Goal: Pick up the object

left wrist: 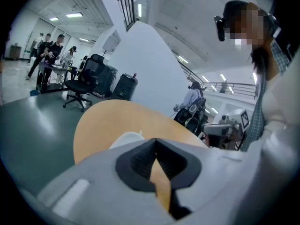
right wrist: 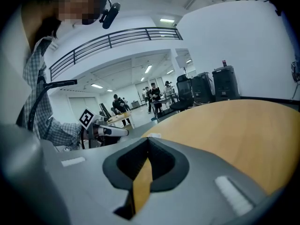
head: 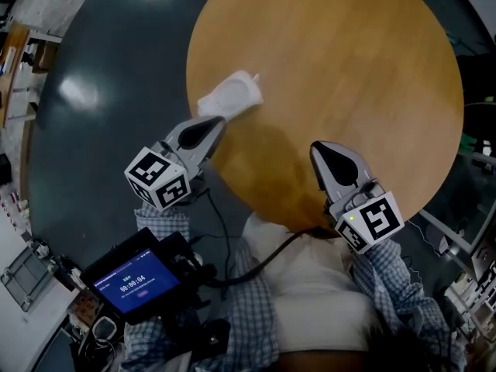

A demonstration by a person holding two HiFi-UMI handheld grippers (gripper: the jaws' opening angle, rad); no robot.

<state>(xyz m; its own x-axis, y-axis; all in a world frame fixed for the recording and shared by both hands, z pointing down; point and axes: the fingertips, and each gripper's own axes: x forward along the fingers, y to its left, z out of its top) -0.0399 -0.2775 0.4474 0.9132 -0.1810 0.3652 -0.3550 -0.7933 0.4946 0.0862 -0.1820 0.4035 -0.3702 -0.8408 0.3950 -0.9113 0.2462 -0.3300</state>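
Setting: a round wooden table [head: 364, 68] seen from above, on a dark glossy floor [head: 108, 68].

Task's thing: a white object [head: 230, 95], flat and pale, whose exact kind cannot be made out. It lies on the left part of the tabletop, close to the table's left edge.

Left gripper [head: 219, 121]: held over the table's near-left edge and pointing far and to the right, toward the white object. Its tips are just on the near side of the object. Whether they touch it cannot be told.

Left gripper's jaws: in the left gripper view the left gripper [left wrist: 155, 142] has its two dark pads brought together at the tips with nothing held. The white object [left wrist: 126, 138] shows just past the jaws, slightly to their left.

Right gripper [head: 316, 147]: over the near part of the table, to the right of the object and well apart from it.

Right gripper's jaws: in the right gripper view the right gripper [right wrist: 148, 140] also has its tips closed together and empty, and only the tabletop shows through the slot.

Near the person: checked sleeves behind both grippers, and a small screen [head: 136, 279] showing a timer at the near left.
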